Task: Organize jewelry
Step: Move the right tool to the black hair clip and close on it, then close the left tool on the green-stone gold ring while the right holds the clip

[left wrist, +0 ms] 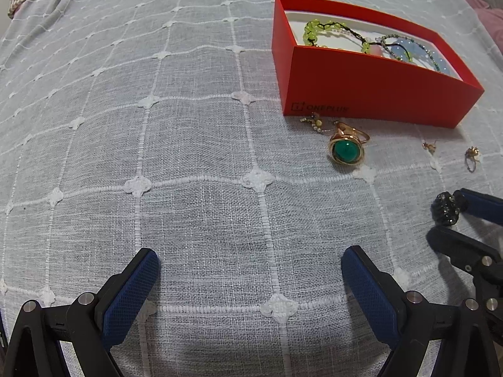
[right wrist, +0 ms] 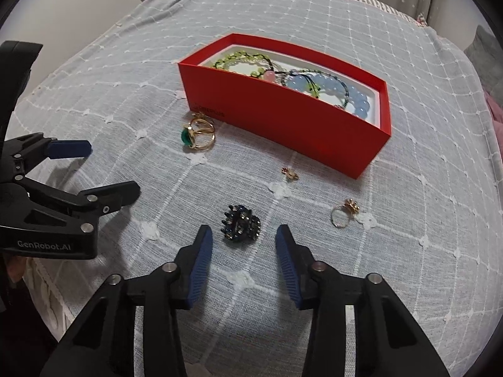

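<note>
Right gripper (right wrist: pixel 244 251) is hovering with jaws spread wide, holding nothing. The dark beaded ring (right wrist: pixel 241 225) is lying on the grey cloth (right wrist: pixel 125 100) just beyond the fingertips, centred between them and untouched. Left gripper (left wrist: pixel 250 270) is sitting wide and empty off to the left, farther from the ring. The red box (right wrist: pixel 283 125) is waiting far behind, bracelets already inside. Likely next: a straight push forward, then closing.
</note>
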